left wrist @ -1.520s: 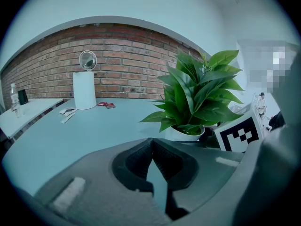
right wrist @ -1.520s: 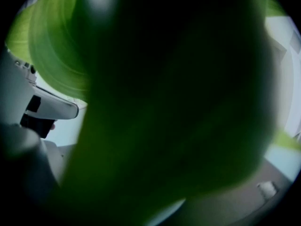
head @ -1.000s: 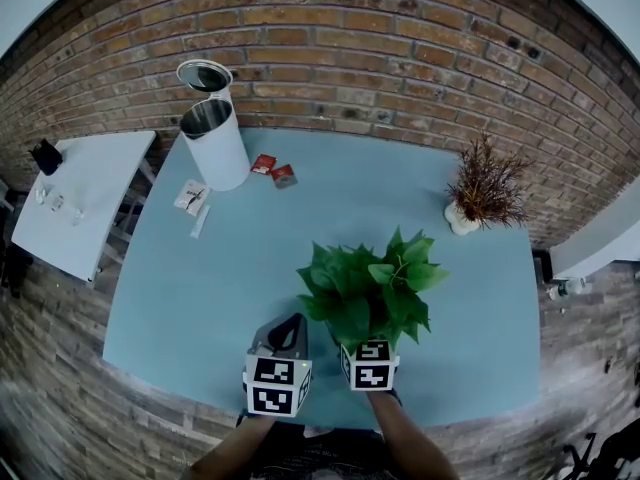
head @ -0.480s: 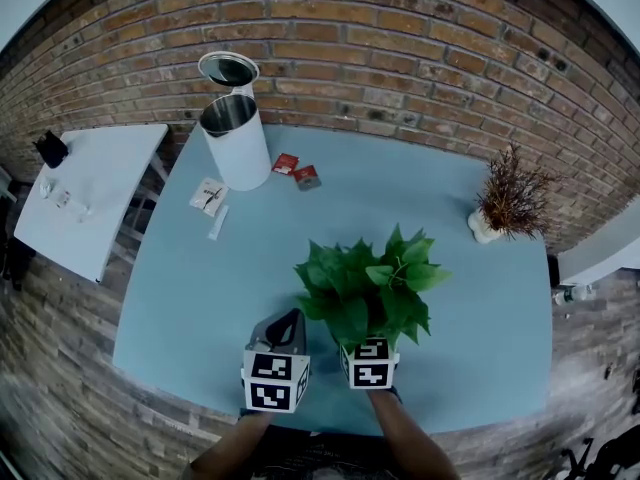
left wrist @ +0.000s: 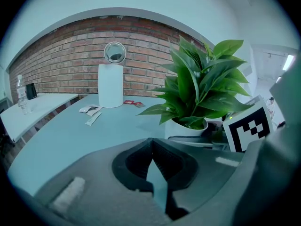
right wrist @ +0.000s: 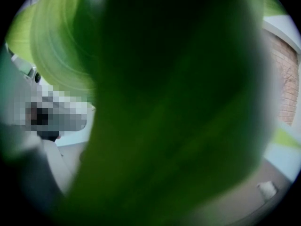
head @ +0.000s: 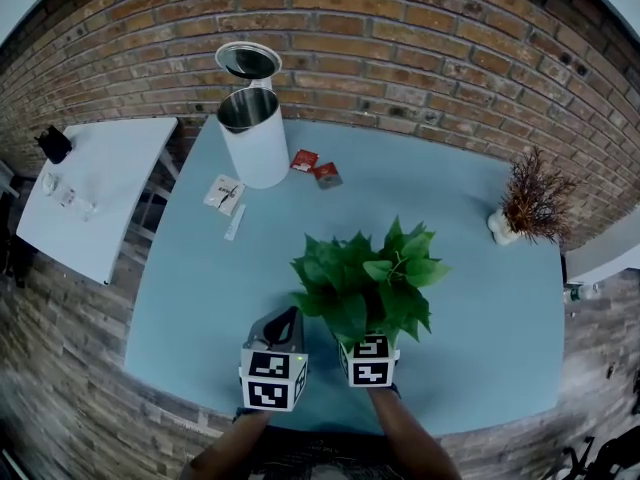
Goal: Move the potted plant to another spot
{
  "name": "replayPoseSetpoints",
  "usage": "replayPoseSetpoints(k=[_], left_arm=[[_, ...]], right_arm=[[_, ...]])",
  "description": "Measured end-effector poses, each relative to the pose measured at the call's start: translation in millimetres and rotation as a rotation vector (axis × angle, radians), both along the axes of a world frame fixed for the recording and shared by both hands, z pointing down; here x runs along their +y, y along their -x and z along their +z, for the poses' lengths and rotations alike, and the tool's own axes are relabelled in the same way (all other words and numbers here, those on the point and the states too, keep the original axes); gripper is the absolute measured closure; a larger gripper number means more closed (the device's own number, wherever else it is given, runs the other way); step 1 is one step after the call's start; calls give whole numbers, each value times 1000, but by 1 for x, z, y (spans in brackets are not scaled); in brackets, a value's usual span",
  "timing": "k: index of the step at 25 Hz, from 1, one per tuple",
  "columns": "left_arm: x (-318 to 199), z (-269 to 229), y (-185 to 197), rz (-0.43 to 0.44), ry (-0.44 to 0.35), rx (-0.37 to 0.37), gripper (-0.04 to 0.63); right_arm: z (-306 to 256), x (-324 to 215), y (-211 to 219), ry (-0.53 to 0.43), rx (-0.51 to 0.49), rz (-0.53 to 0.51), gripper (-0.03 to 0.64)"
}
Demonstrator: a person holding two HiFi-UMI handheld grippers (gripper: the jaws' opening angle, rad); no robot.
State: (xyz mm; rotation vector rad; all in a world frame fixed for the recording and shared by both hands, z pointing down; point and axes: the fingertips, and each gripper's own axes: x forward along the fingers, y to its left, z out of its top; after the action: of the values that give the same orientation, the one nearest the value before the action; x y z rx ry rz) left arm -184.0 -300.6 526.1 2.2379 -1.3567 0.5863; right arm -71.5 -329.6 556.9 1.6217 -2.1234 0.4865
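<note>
The potted plant (head: 368, 280) has broad green leaves and a white pot (left wrist: 188, 127). In the head view it is over the front middle of the light blue table (head: 200, 298). My right gripper (left wrist: 203, 137) is shut on the pot, its jaws lying along the pot's side in the left gripper view. Only its marker cube (head: 370, 360) shows under the leaves in the head view. A green leaf (right wrist: 164, 107) fills the right gripper view, hiding the jaws. My left gripper (head: 288, 320) hovers just left of the plant, shut and holding nothing.
A white bin (head: 255, 140) with its lid up stands at the back left, with red packets (head: 315, 166) and white packets (head: 226, 194) beside it. A dry brown plant (head: 532, 206) sits at the far right. A white side table (head: 90, 193) stands left; a brick wall (head: 400, 58) runs behind.
Both grippers and the plant have shifted left over the table: the bin and the dry plant slid right in the head view. The grip on the pot is unchanged.
</note>
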Motion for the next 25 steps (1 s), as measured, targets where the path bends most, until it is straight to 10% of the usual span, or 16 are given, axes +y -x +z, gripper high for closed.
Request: replayPoseSetpoints(k=[25], left_arm=[[-10, 4, 59, -58, -3, -19, 601]], right_arm=[[-1, -14, 80, -11, -9, -102, 132]])
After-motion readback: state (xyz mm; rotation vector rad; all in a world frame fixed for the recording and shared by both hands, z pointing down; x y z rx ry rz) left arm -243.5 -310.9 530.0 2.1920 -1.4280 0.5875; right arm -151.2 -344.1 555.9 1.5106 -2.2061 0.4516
